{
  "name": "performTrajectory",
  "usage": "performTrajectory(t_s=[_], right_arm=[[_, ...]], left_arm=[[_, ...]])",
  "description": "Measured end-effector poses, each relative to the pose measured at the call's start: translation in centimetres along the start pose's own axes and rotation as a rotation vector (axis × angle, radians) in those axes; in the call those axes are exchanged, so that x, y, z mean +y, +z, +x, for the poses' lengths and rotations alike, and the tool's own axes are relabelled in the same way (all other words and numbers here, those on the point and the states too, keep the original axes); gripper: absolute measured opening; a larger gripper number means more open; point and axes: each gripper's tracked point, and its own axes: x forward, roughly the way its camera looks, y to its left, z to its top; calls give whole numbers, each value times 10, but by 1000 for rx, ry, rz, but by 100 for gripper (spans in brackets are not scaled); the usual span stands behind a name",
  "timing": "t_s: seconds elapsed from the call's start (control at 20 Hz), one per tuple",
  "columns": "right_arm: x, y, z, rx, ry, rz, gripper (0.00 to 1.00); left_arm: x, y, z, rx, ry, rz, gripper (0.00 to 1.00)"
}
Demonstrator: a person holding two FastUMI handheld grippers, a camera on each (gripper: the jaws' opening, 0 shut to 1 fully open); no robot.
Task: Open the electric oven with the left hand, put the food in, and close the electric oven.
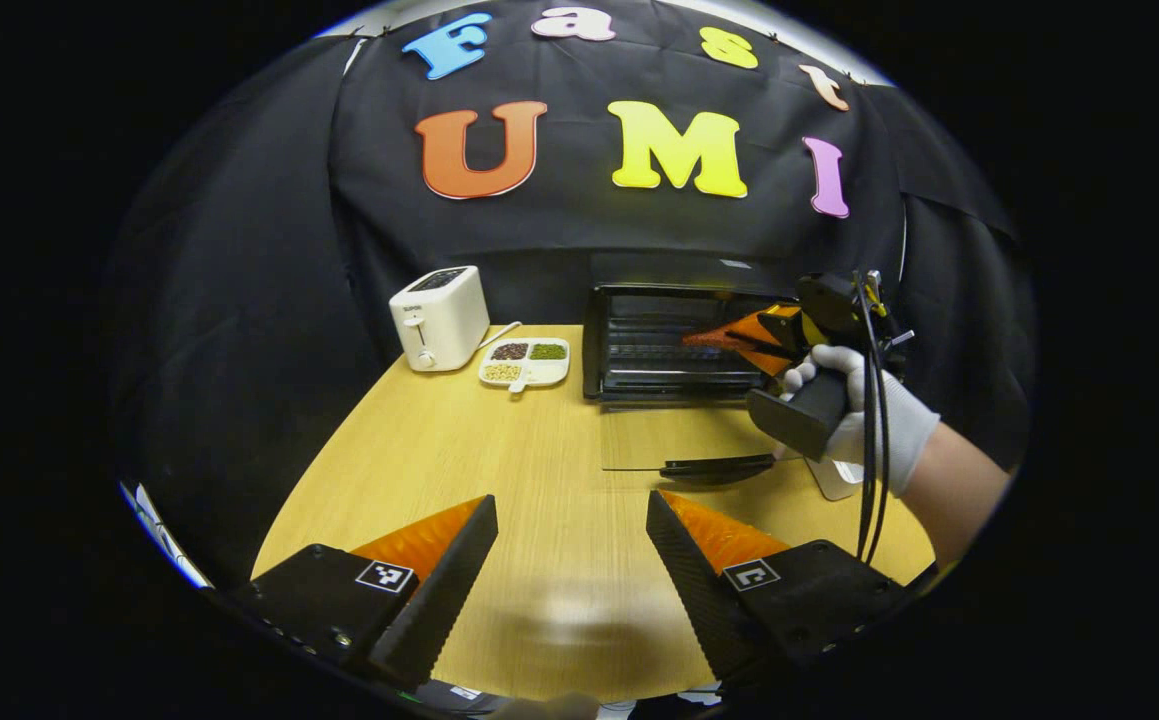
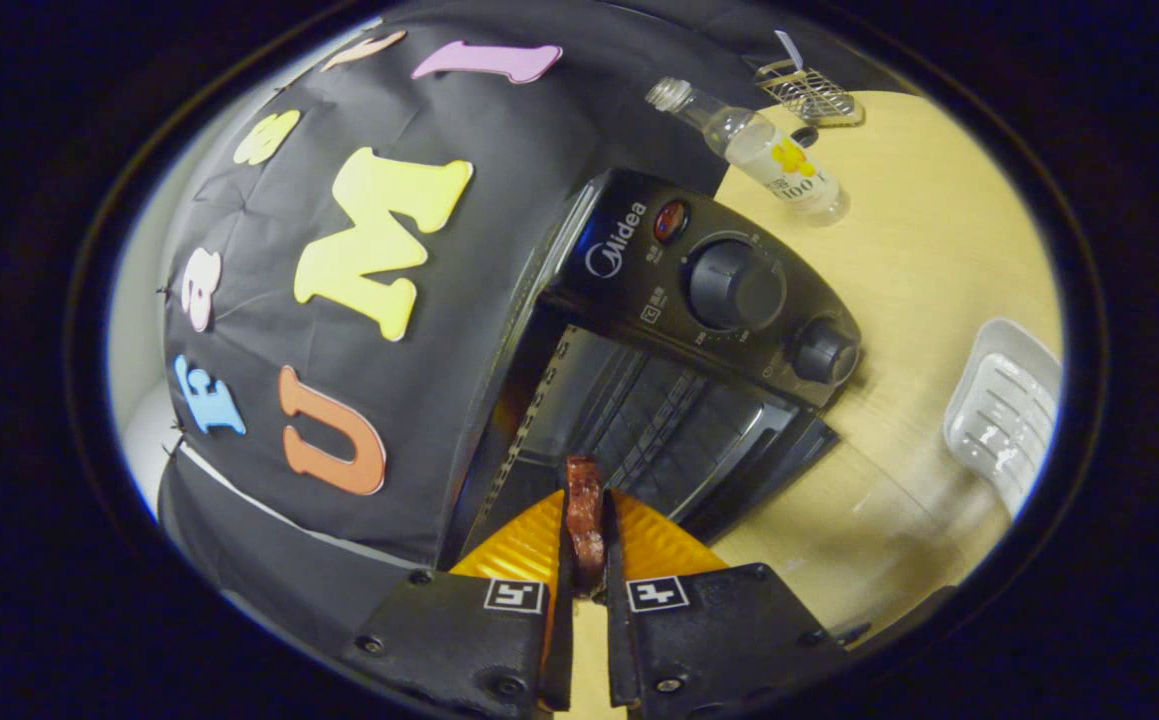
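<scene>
A: Where's the food?

B: The right tool (image 2: 587, 560) has its fingers closed on a reddish-brown strip of food (image 2: 585, 520), poised at the mouth of the electric oven (image 2: 639, 400). The glass door (image 1: 674, 440) lies flat open on the worktop (image 1: 499, 440).

A: Risks?

B: The strip is pinched by its lower end, so it could slip or snag on the wire rack (image 2: 669, 410). The left tool (image 1: 571, 560) waits at 6 o'clock, fingers spread wide, holding nothing. A careless closing swing might trap the right tool.
</scene>
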Motion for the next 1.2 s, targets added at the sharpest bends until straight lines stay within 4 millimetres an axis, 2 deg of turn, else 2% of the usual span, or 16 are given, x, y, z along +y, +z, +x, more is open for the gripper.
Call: performTrajectory(t_s=[0.2, 0.45, 0.8, 0.85, 0.95, 1.05, 1.1, 1.15, 1.2], right_arm=[[1, -10, 32, -41, -11, -10, 17], [-2, -8, 61, -93, -58, -118, 18], [-14, -11, 68, -90, -119, -302, 22], [-16, -10, 68, -83, -136, -333, 34], [-18, -8, 66, -82, -163, -406, 41], [-27, -10, 64, -76, -204, -495, 52], [-29, -11, 63, -72, -217, -548, 62], [-30, -12, 58, -68, -225, -593, 59], [-31, -14, 53, -66, -224, -629, 67]], left_arm=[[12, -1, 1, -1, 22, -11, 96], [14, -10, 7, 17, 20, -8, 96], [12, -4, 6, 18, 8, -26, 96], [11, -5, 6, 18, 2, -24, 96], [8, -3, 9, 19, -10, -26, 96], [3, -1, 17, 20, -22, -28, 96], [1, -1, 18, 23, -27, -25, 96], [0, -1, 17, 23, -29, -23, 96], [0, 0, 16, 17, -32, -22, 96]])
